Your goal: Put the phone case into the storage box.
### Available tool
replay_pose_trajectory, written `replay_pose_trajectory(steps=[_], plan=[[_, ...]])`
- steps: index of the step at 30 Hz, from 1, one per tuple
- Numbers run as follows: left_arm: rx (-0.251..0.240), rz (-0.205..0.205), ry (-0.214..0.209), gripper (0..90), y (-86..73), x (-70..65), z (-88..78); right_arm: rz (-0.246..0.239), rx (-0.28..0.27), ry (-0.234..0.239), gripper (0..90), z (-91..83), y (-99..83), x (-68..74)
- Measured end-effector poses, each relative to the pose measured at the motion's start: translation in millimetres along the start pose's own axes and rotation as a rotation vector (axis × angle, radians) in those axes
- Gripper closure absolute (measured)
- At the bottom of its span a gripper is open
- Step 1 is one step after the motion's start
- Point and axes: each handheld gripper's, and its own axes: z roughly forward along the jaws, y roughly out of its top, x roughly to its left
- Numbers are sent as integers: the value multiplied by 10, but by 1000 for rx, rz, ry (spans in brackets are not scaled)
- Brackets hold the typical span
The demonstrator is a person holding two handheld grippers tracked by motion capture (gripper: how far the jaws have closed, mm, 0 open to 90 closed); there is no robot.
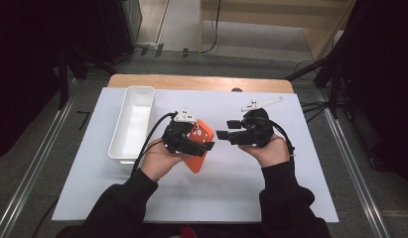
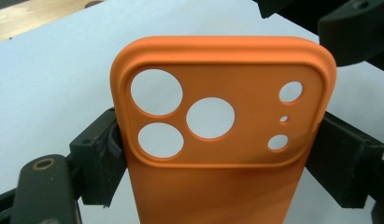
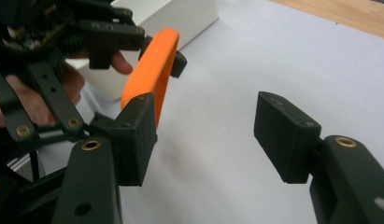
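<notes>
In the high view two dark sleeves come in from six o'clock, each hand gripping a tool over the white mat [image 1: 226, 193]. The left gripper [image 1: 207, 145] is clamped on the case [image 1: 200, 141], an orange phone case held just above the mat near its centre. In the left gripper view the jaws press on the case's two long edges (the camera cutouts face the lens), with the case rising toward twelve o'clock between them. At three o'clock from the case, and close to it, the right gripper [image 1: 222, 134] points at nine o'clock toward it. In the right gripper view its jaws stand apart with bare mat between them, and the case [image 3: 154, 70] sits beyond the left-hand jaw at about ten o'clock, not between the pads. Farther off, at nine o'clock from the left gripper, a white bin [image 1: 123, 148] lies lengthwise on the mat. Beyond the mat, at twelve o'clock, a strip of the wooden table [image 1: 201, 82] shows.
</notes>
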Motion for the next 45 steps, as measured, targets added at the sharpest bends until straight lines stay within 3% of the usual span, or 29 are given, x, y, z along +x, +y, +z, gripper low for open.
replay_pose_trajectory(steps=[10,14,17,24,45], plan=[[3,6,-17,159,19,13,-49,-55,15,43,330,-15,-163,-12],[3,6,-31,158,28,32,-79,-64,-8,63,290,-12,-207,-18],[3,7,-36,158,33,37,-100,-106,-4,62,264,0,-240,6],[1,18,-59,159,54,45,-151,-134,-5,66,249,15,-311,62],[-3,34,-104,158,103,69,-225,-138,-10,93,246,8,-520,116]])
